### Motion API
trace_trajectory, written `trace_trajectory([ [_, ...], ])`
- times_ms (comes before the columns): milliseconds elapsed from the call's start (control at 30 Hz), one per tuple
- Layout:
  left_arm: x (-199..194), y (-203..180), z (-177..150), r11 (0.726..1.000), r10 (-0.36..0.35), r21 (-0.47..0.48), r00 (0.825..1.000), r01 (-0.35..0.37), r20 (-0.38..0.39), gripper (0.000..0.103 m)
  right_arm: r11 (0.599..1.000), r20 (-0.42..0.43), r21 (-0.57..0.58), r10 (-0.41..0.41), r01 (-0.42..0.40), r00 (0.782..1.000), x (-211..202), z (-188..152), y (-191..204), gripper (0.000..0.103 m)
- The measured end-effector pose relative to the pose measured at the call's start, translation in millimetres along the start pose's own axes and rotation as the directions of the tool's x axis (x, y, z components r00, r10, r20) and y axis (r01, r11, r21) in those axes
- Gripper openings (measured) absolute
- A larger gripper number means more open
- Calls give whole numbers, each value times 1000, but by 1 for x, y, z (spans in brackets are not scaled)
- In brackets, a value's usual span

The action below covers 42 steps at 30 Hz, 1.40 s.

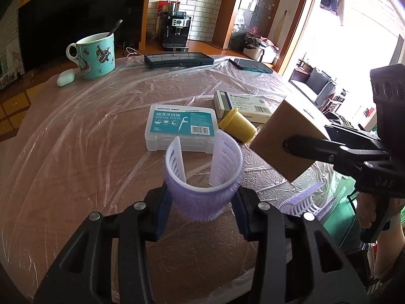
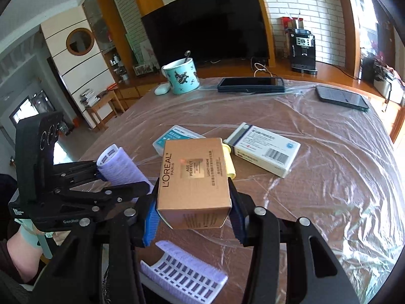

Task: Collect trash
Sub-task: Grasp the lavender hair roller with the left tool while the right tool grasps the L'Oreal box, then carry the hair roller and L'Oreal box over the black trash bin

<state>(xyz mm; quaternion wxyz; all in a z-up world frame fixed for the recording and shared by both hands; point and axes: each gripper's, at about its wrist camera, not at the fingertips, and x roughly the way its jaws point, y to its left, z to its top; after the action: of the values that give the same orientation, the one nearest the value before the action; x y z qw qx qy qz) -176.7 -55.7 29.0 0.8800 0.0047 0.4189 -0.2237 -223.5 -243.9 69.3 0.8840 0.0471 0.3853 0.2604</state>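
Left wrist view shows the left gripper [image 1: 202, 200] clamped on a lilac hair roller [image 1: 202, 177], blue pads pressed to both its sides and its open end facing up, lifted clear of the table [image 1: 76, 152]; that table is round and draped in clear plastic film. Just past the roller lies a dental floss box [image 1: 181, 129], with a small yellow cup [image 1: 236, 125] on its side beside it and a white medicine box [image 1: 243, 106] behind; a teal mug [image 1: 97, 57] with a spoon in it stands well apart at the far edge, near a small white case [image 1: 66, 77].

Right wrist view has the right gripper [image 2: 193, 202] closed on a tan L'Oréal carton [image 2: 193, 177], one pad on each side wall, the carton held in the air above the film; a second, flattened lilac roller piece [image 2: 184, 271] lies on the table below it. Two dark tablets [image 2: 250, 84] rest at the far side; a bare wrist shows at the left edge.
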Motion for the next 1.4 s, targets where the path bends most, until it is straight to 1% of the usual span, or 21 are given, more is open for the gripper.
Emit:
trace_trajectory([
  [167, -6, -4, -1, 1000, 4, 0, 1000, -4, 8, 44, 1000, 22, 17, 4, -4, 1000, -15, -4, -3, 46],
  [567, -26, -17, -9, 1000, 2, 20, 1000, -2, 31, 44, 1000, 56, -7, 0, 0, 998, -45, -18, 8, 46],
  [967, -41, -27, -21, 999, -2, 36, 999, 0, 37, 44, 1000, 60, -14, 2, -1, 998, -60, -31, 10, 46],
  [1400, -59, -42, -40, 997, -24, 70, 999, 21, 36, 44, 997, 65, -71, 27, -23, 998, -84, -55, 29, 46],
])
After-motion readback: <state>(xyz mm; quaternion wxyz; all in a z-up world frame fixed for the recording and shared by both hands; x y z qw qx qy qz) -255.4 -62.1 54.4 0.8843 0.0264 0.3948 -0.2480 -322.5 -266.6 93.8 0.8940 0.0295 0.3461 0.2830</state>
